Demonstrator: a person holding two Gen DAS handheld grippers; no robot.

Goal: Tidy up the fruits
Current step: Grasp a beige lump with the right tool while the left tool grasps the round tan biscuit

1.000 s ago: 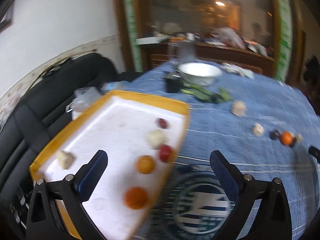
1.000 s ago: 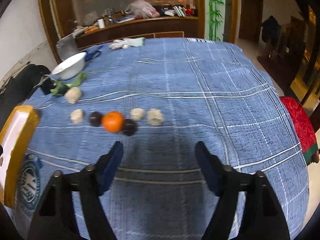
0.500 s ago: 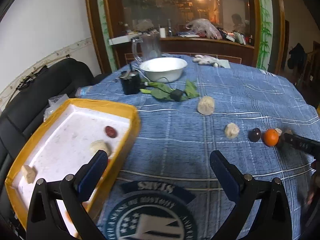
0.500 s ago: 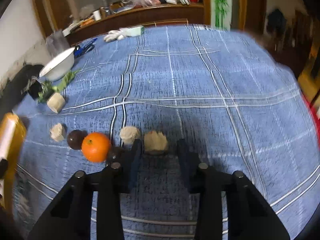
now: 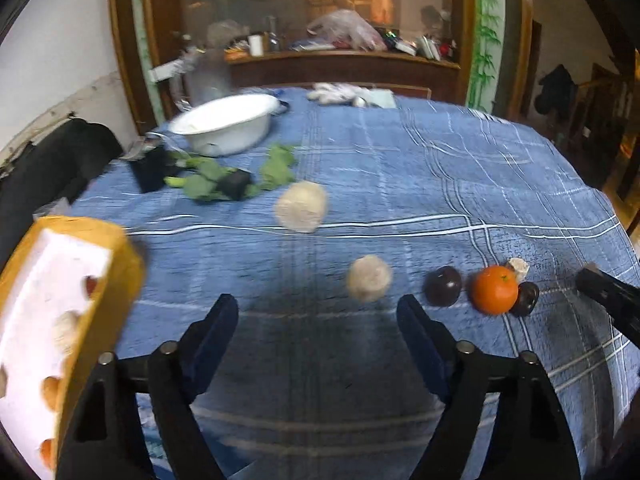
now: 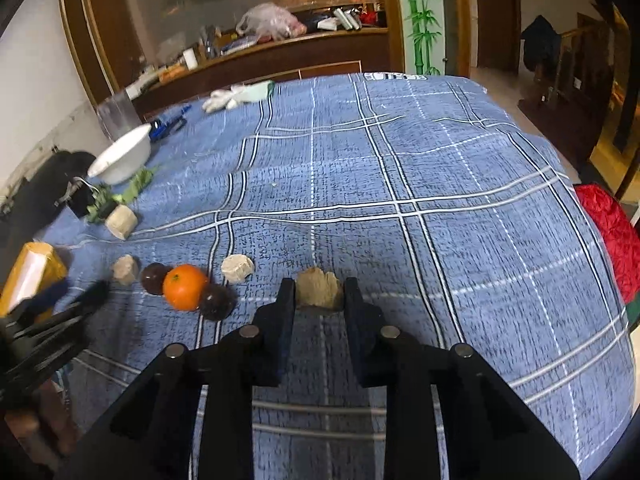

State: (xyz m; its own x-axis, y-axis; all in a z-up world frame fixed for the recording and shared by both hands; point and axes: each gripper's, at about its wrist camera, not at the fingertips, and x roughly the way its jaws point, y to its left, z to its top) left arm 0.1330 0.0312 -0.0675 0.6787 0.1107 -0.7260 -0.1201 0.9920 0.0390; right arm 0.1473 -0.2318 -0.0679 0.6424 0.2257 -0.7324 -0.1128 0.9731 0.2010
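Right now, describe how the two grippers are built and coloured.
Both match. The left gripper and right gripper each have a black, angular frame splitting into two arms, round silver pivot pins at the joints, and dark blue pads lining the inner faces of the fingers. No cables, markings or sleeves show.

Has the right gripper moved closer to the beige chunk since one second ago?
Yes. The right gripper has moved forward past the orange and its fingers now close on the beige chunk.
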